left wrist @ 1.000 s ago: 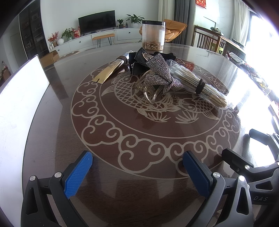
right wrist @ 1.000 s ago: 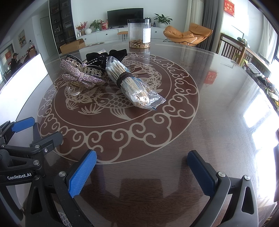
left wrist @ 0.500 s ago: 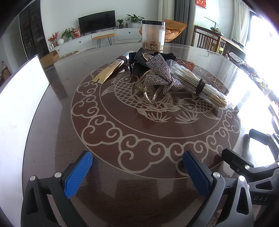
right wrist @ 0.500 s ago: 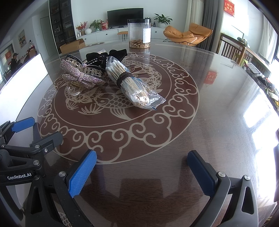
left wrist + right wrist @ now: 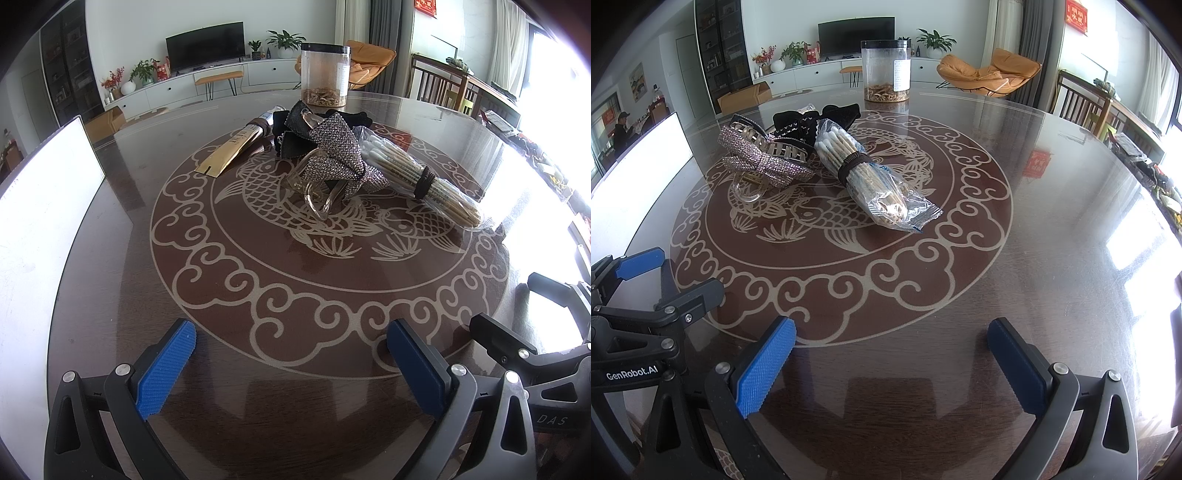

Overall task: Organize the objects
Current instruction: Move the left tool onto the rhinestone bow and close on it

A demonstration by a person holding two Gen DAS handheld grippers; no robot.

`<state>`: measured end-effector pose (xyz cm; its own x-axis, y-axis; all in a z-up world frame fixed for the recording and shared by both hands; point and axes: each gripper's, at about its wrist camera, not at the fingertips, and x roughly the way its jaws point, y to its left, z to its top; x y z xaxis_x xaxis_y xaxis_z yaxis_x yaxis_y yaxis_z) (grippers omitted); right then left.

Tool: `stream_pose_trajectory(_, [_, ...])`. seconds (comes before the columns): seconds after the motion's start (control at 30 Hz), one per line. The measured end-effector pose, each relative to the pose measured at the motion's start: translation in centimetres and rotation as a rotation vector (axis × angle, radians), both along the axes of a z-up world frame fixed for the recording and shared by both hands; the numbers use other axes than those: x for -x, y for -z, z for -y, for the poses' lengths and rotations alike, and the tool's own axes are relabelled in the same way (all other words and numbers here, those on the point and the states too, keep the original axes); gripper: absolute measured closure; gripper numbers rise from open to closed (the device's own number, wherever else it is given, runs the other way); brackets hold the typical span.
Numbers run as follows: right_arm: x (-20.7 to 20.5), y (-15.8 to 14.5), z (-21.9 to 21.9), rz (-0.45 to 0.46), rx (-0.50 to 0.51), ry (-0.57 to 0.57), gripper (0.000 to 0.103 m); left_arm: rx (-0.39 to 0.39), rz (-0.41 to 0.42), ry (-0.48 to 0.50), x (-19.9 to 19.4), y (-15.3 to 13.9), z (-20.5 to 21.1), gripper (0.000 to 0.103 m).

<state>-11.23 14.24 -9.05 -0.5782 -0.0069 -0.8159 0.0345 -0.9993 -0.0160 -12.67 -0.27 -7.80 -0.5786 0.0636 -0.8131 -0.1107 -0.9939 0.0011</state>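
A pile of small items lies at the middle of a round glass-topped table (image 5: 295,295). A rhinestone hair claw clip (image 5: 338,155) (image 5: 761,158) rests against a black fabric bow (image 5: 291,136) (image 5: 812,120). A plastic bag of cotton swabs bound with a dark hair tie (image 5: 417,177) (image 5: 871,177) lies to its right. A gold tube (image 5: 236,147) lies to its left. My left gripper (image 5: 291,354) and right gripper (image 5: 892,354) are both open and empty, low over the table's near side, well short of the pile.
A clear plastic jar with a black lid (image 5: 325,74) (image 5: 886,70) stands behind the pile. A white board (image 5: 40,206) stands along the table's left edge. The right gripper's body shows in the left wrist view (image 5: 535,350). Chairs and a cabinet stand beyond the table.
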Motion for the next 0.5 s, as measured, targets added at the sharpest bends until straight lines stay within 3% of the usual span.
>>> stream_pose_trajectory(0.33, [-0.1, -0.3, -0.1, 0.000, 0.004, -0.007, 0.000, -0.001, 0.000, -0.001, 0.0, 0.0, 0.0, 0.000])
stream_pose_trajectory(0.43, [-0.1, -0.3, -0.2, -0.001, 0.005, -0.007, 0.000, 0.007, 0.081, -0.018, 0.4, -0.2, 0.3, 0.000])
stream_pose_trajectory(0.5, [-0.1, -0.3, -0.2, -0.001, 0.005, -0.007, 0.000, -0.037, 0.111, 0.005, 1.3, -0.7, 0.4, 0.000])
